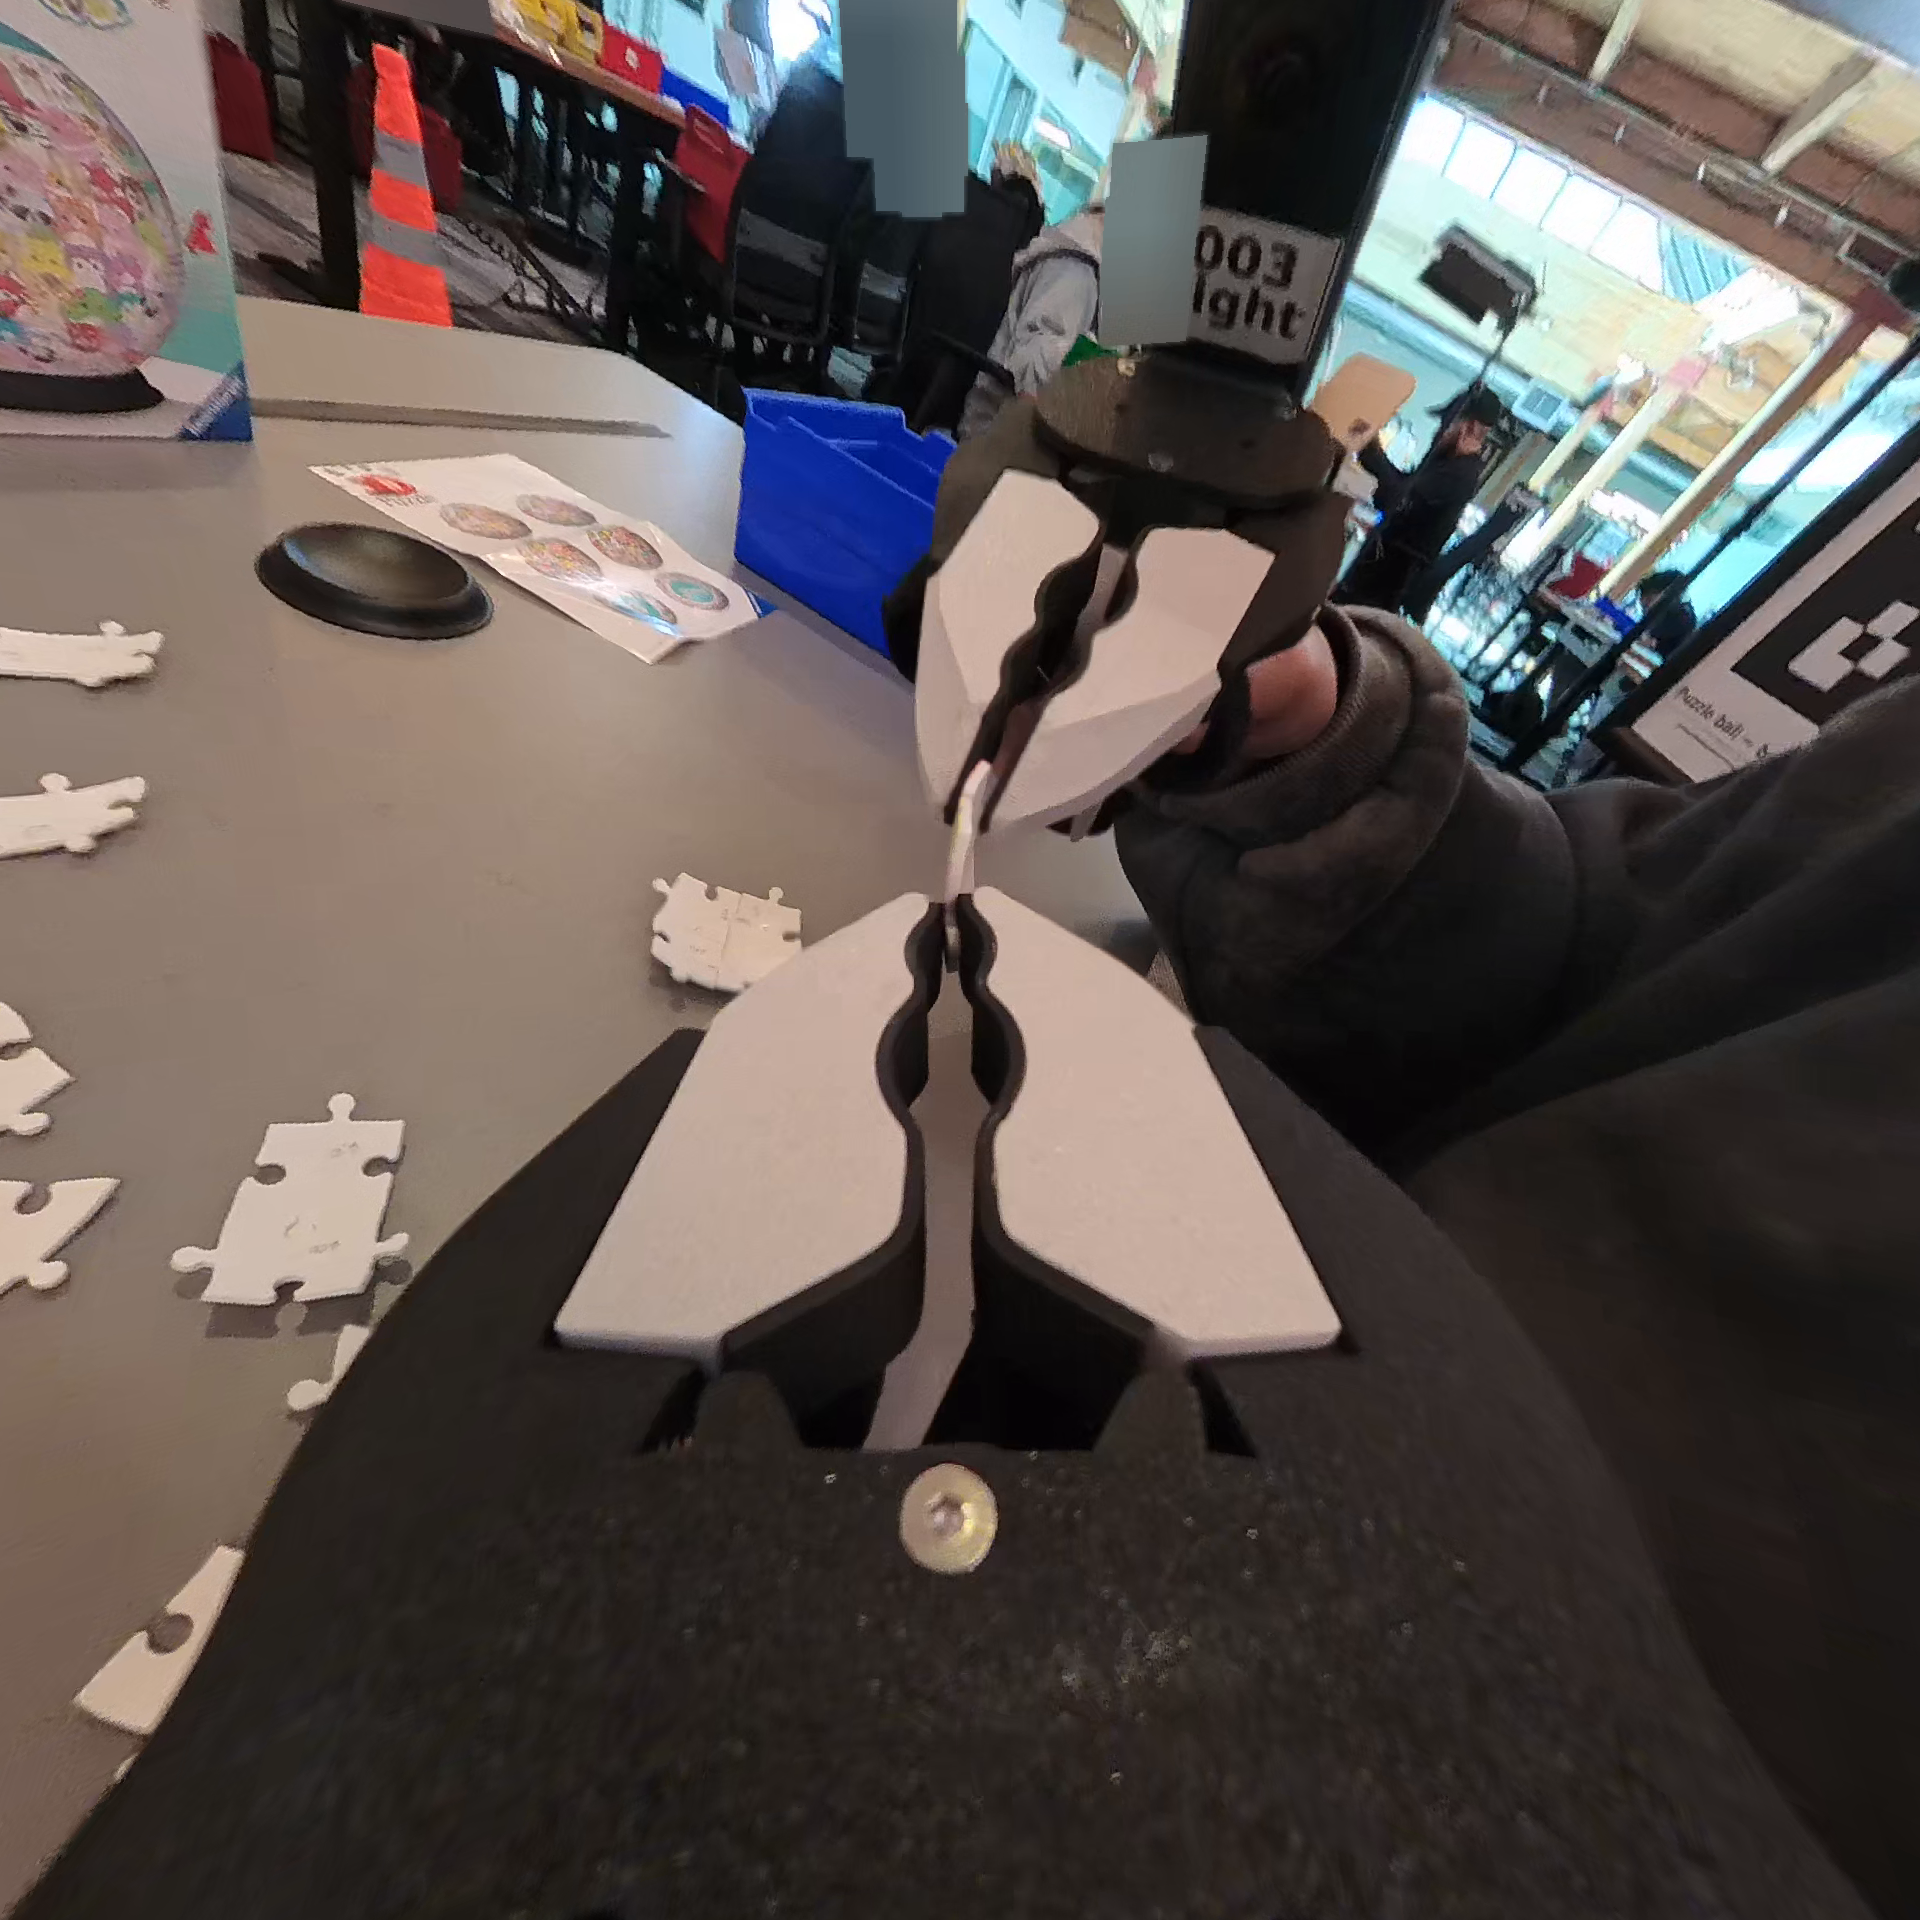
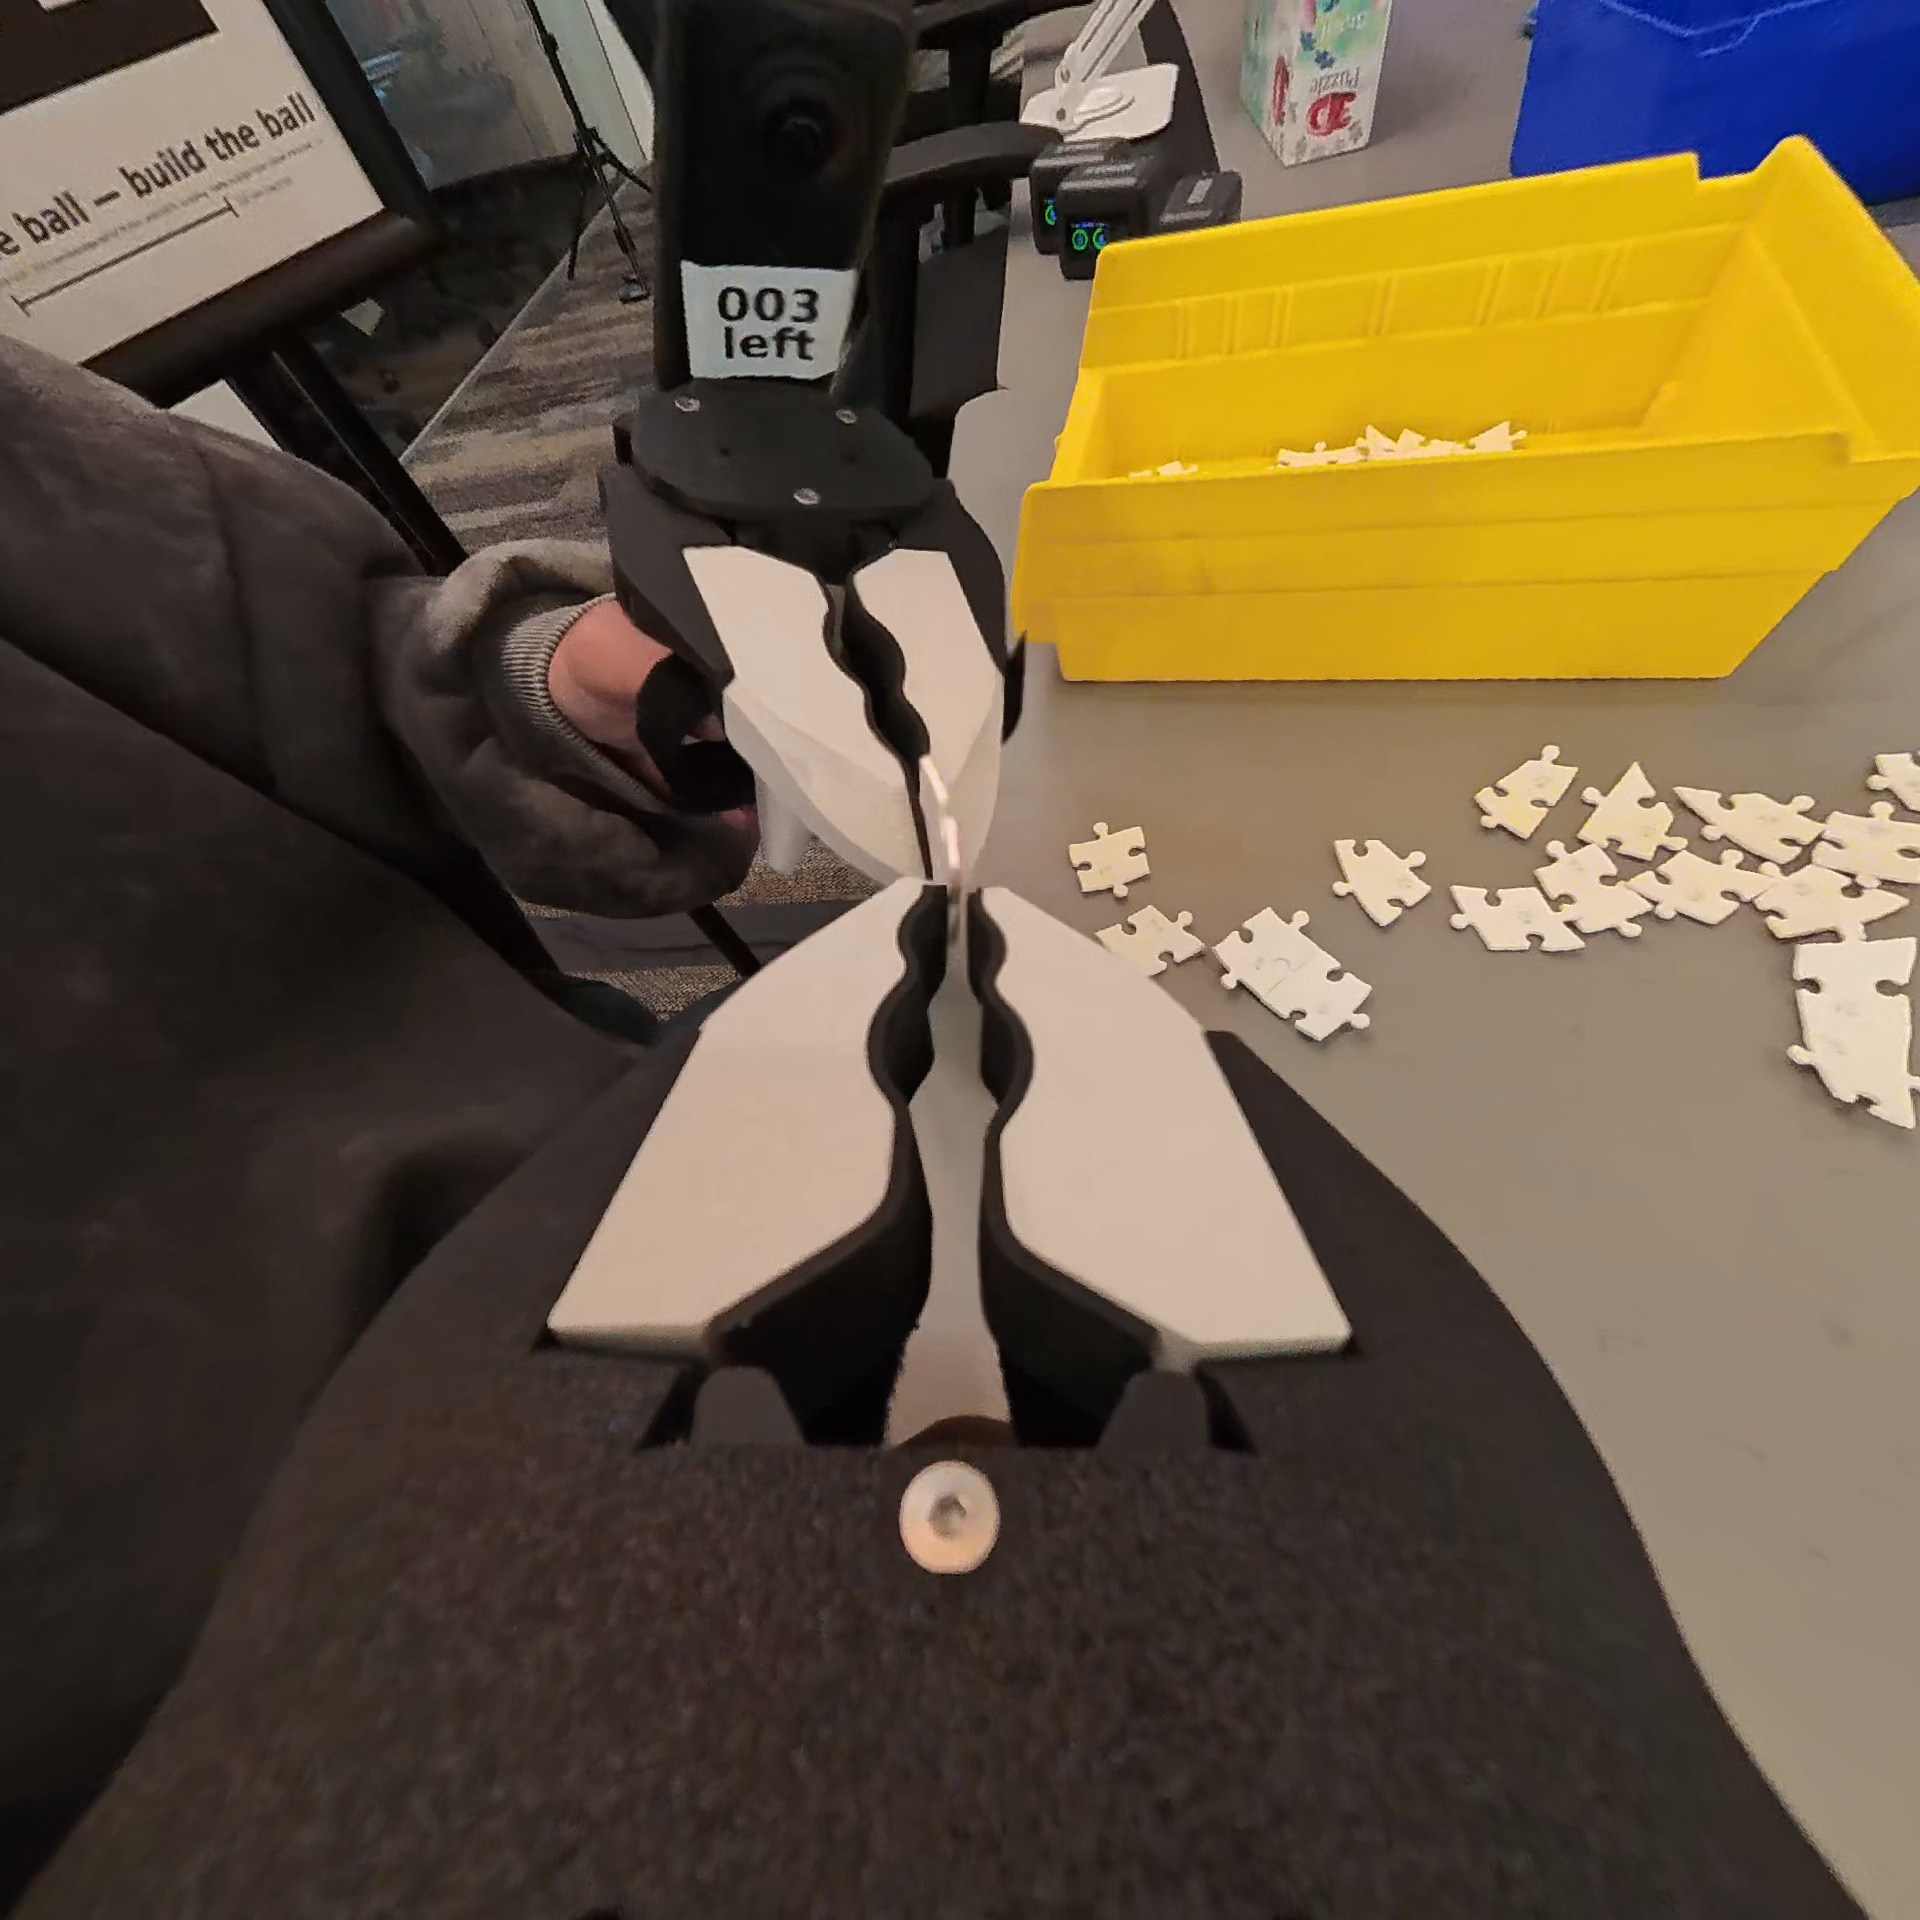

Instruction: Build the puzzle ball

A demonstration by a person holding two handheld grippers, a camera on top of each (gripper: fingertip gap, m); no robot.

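Observation:
My left gripper (image 1: 951, 916) and my right gripper (image 2: 952, 902) meet tip to tip above the grey table (image 1: 540, 831), both with jaws closed. A thin white puzzle piece (image 1: 962, 837) shows edge-on between the two sets of tips. It also shows in the right wrist view (image 2: 943, 821). I cannot tell whether this is one piece or two joined pieces. The right gripper (image 1: 971, 802) faces me in the left wrist view, and the left gripper (image 2: 940, 836) faces me in the right wrist view. A sleeved hand holds each.
Loose white pieces (image 1: 307, 1210) lie left, a joined pair (image 1: 727, 932) near the tips, and more (image 2: 1662, 878) to the right. A yellow bin (image 2: 1403, 592) holds several pieces. A black round stand (image 1: 374, 577), a leaflet (image 1: 540, 545), a blue bin (image 1: 831, 520) and the puzzle box (image 1: 104, 229) stand behind.

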